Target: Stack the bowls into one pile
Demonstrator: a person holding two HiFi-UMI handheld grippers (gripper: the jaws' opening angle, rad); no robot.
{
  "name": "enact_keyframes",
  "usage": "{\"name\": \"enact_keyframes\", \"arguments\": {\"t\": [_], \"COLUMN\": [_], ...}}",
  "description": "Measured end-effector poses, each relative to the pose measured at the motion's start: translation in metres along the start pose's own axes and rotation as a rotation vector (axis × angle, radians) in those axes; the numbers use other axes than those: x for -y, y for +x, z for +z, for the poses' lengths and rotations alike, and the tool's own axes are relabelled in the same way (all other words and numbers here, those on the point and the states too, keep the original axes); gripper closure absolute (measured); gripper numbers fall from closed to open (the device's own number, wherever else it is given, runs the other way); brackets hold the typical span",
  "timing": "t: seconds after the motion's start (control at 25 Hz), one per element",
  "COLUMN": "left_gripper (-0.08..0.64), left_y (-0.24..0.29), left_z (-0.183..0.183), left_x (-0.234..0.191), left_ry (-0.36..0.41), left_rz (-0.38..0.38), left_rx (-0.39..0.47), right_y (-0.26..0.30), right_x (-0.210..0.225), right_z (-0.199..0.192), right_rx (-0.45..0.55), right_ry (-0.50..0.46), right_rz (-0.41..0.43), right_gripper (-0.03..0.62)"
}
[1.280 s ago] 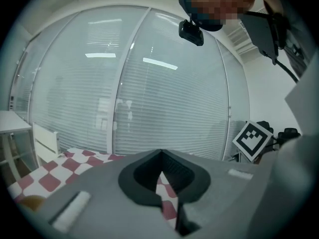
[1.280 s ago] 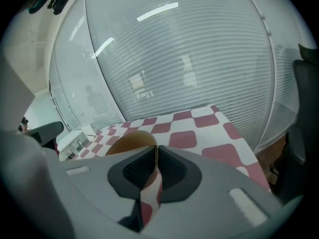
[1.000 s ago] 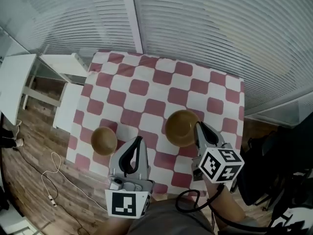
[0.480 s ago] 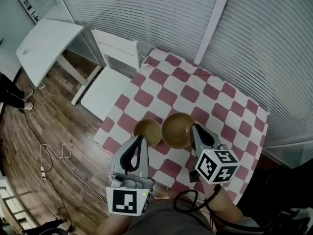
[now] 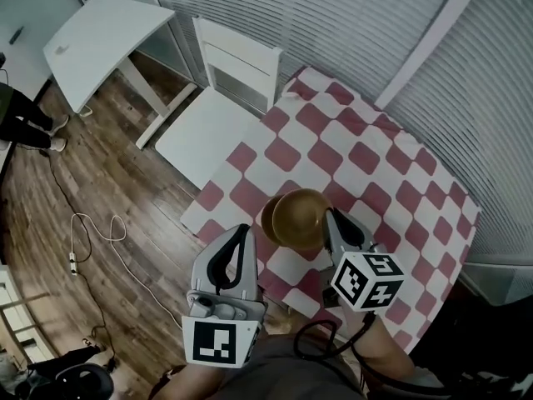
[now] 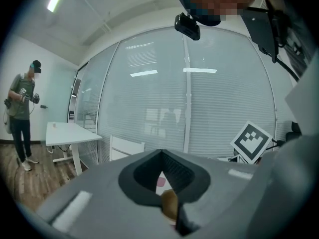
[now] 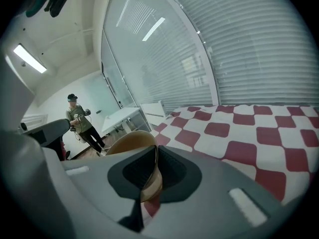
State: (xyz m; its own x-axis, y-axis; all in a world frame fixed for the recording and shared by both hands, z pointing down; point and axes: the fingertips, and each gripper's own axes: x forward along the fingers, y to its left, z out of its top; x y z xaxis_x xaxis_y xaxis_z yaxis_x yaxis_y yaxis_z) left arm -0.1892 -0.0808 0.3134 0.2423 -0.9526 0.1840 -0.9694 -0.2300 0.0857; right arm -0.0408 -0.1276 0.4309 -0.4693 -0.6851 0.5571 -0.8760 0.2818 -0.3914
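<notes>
The right gripper point(image 5: 333, 220), jaws clamped on the rim of the large brown bowl point(image 5: 301, 217), has carried it left, over the small brown bowl point(image 5: 267, 217), so stacking seems close; the left gripper point(image 5: 242, 232) is empty, jaws together. Left of the red-and-white checked tablecloth point(image 5: 366, 157) are a white chair point(image 5: 212, 127) and wooden floor point(image 5: 108, 190).

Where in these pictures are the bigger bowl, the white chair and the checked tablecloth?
bigger bowl point(image 5: 301, 215), head view, its inside.
white chair point(image 5: 204, 136), head view, middle of the seat.
checked tablecloth point(image 5: 366, 158), head view, bare cloth near its middle.
</notes>
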Motion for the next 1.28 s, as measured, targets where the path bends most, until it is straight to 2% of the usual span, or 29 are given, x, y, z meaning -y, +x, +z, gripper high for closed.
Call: {"name": "enact_keyframes", "arguments": {"t": [0.48, 0.64, 0.88, 1.28], "left_gripper": [0.560, 0.560, 0.560, 0.560], "left_y": [0.010, 0.014, 0.019, 0.019], "left_z": [-0.038, -0.044, -0.050, -0.047], "left_x": [-0.021, -0.025, -0.031, -0.028], "left_ry": [-0.061, -0.072, -0.080, -0.083], "left_rz": [-0.001, -0.006, -0.007, -0.017], "left_rx": [-0.081, -0.092, -0.102, -0.092], "right_y": [0.031, 0.037, 0.040, 0.034], "right_x": [-0.001, -0.001, -0.002, -0.003], "right_z": [-0.044, -0.047, -0.045, -0.042], "right_rx": [-0.103, -0.114, -0.102, -0.088], "right_ry": [-0.048, -0.062, -0.133, -0.184], "right_rz": [-0.037, -0.049, -0.069, -0.074], "right_gripper": [0.548, 0.548, 0.543, 0.489]}}
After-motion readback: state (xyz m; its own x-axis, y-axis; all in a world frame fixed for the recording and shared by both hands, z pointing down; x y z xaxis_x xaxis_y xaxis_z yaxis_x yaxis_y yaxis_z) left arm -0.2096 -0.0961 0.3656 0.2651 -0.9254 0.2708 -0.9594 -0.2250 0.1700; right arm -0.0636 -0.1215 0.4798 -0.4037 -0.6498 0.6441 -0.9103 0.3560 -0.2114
